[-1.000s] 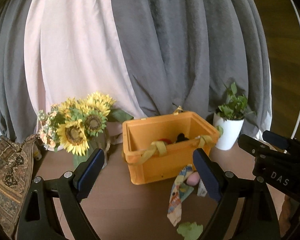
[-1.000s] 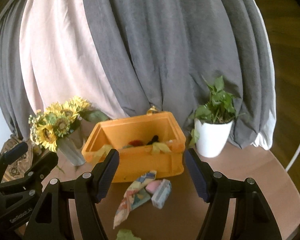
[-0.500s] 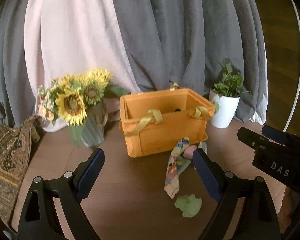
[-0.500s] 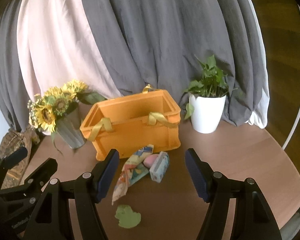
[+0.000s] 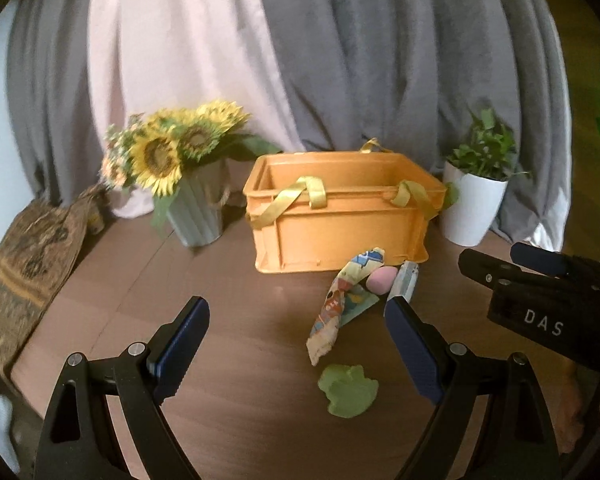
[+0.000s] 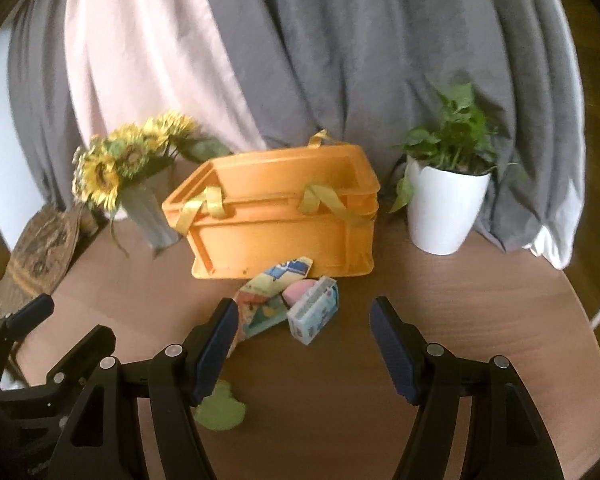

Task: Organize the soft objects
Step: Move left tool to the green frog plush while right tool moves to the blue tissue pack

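Note:
An orange crate with yellow ribbon handles stands mid-table. In front of it lie a patterned cloth, a pink soft egg, a pale blue tissue pack and a flat green soft piece. My left gripper is open and empty, above the table short of the cloth. My right gripper is open and empty, just short of the tissue pack; its body shows at the right of the left wrist view.
A vase of sunflowers stands left of the crate. A white potted plant stands to its right. A patterned brown cushion lies at the table's left edge. Grey and pink curtains hang behind.
Both grippers have pulled back and dropped lower, so the crate looks farther and its inside is hidden. The green piece has come fully into view. Both stay open.

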### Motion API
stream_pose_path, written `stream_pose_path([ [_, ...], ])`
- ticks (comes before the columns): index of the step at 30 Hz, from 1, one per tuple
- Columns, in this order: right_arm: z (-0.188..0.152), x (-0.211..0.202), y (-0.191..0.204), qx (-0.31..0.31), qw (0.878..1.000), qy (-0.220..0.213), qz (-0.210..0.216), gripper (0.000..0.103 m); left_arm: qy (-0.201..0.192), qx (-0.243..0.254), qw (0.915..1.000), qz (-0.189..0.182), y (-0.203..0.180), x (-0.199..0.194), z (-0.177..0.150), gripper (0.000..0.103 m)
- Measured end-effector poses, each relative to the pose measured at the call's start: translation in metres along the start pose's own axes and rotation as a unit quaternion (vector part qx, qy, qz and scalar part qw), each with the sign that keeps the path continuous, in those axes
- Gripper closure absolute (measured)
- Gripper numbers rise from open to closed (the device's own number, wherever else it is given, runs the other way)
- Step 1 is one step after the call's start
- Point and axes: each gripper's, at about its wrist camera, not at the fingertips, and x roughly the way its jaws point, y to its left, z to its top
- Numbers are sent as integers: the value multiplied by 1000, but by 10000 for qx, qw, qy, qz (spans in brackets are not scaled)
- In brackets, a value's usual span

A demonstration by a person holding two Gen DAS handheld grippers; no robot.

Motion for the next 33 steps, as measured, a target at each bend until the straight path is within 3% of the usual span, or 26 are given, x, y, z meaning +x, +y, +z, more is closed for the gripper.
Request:
stream_pose_path([
  [8,-1,24,-27,-625,9958,196,642,34,197,-644,9956,657,-32,4,-23,13],
  [16,-4,52,-36,-1099,9845,375,1316,34,328,-1173,9848,1240,-51,14,-39,13],
  [22,-7,82,-39,-1439,9745,590,1615,34,512,-1378,9778,1493,-62,30,-52,13],
  [26,-11,97,-41,-1607,9687,667,1772,25,634,-1481,9738,1605,-67,44,-57,13],
  [33,-12,126,-38,-2042,9591,725,1822,25,763,-1854,9646,1710,-70,70,-62,13],
])
